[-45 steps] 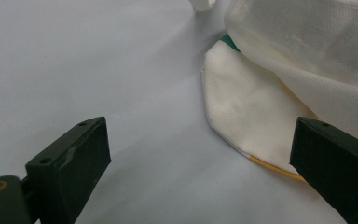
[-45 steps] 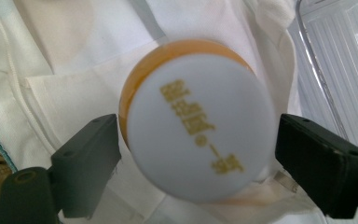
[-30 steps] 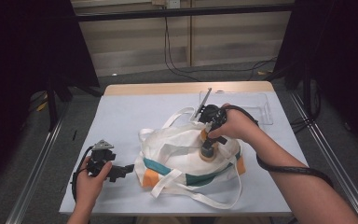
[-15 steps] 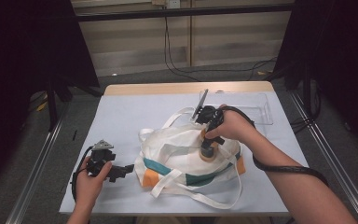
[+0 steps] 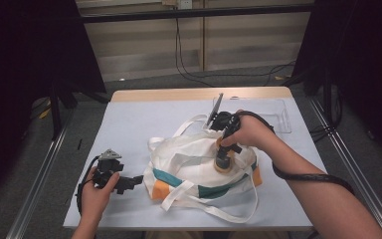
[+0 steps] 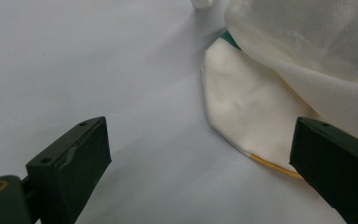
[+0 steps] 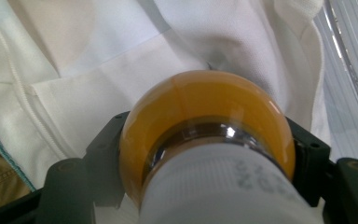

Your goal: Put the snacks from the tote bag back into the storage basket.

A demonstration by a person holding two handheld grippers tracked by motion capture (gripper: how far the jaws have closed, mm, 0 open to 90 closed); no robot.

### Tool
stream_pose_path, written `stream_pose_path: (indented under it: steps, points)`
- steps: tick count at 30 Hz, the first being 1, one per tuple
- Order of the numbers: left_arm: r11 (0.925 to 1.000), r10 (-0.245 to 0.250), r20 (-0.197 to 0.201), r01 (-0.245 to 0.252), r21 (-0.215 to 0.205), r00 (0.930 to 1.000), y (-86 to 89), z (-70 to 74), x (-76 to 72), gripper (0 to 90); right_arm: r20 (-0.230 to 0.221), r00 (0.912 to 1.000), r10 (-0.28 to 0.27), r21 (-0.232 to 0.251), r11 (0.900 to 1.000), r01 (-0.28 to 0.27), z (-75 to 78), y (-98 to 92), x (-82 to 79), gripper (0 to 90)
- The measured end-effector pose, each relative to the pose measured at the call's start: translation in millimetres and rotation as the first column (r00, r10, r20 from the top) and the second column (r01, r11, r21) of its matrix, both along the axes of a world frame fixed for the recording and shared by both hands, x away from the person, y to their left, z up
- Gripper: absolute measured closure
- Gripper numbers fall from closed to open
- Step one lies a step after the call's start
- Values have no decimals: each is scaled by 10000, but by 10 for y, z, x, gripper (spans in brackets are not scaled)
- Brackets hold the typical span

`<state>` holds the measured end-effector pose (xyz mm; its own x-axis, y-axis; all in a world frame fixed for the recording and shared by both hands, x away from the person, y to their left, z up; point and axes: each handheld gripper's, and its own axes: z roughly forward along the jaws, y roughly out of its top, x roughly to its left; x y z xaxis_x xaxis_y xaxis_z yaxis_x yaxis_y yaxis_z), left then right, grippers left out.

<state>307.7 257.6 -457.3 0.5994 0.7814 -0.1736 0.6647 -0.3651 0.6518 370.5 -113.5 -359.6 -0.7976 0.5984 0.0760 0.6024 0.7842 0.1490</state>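
A white cloth bag [image 5: 189, 154] with teal and orange panels lies crumpled in the middle of the table, its straps spread around it. My right gripper [image 5: 224, 157] points down over the bag's top and is shut on an amber tape roll [image 5: 223, 166]. The right gripper view has the roll [image 7: 205, 102] with its white core squeezed between both jaws, white fabric [image 7: 121, 84] right behind it. My left gripper [image 5: 129, 183] rests low at the bag's left corner, open. In the left gripper view the bag's corner [image 6: 242, 107] lies just ahead of the wide-apart jaws.
A clear plastic tray [image 5: 273, 112] lies at the back right of the pale blue table [image 5: 144, 124]. A black cable [image 5: 308, 177] loops along the right forearm. Metal rails run down both sides of the table.
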Motion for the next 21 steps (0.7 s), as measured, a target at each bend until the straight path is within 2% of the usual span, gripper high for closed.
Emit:
stream_pose_path:
  steps: [5, 13, 16, 21]
  points:
    - [10000, -57, -112, 57, -17, 9999, 1, 9, 0, 48, -115, 9999, 57, -61, 10000, -58, 68, -7, 1, 302]
    - [10000, -10, -43, 10, -72, 10000, 2, 8, -3, 48, -310, 9994, 175, -178, 9997, -180, 157, -4, 11, 302]
    - [9998, -166, -115, 167, 73, 9998, 19, 18, 1, 48, -425, 9989, 194, -246, 9995, -204, 185, 6, 17, 302]
    - [9999, -146, -91, 146, 28, 9999, 21, 15, 0, 48, -494, 9986, 173, -174, 9997, -182, 247, 8, 39, 302]
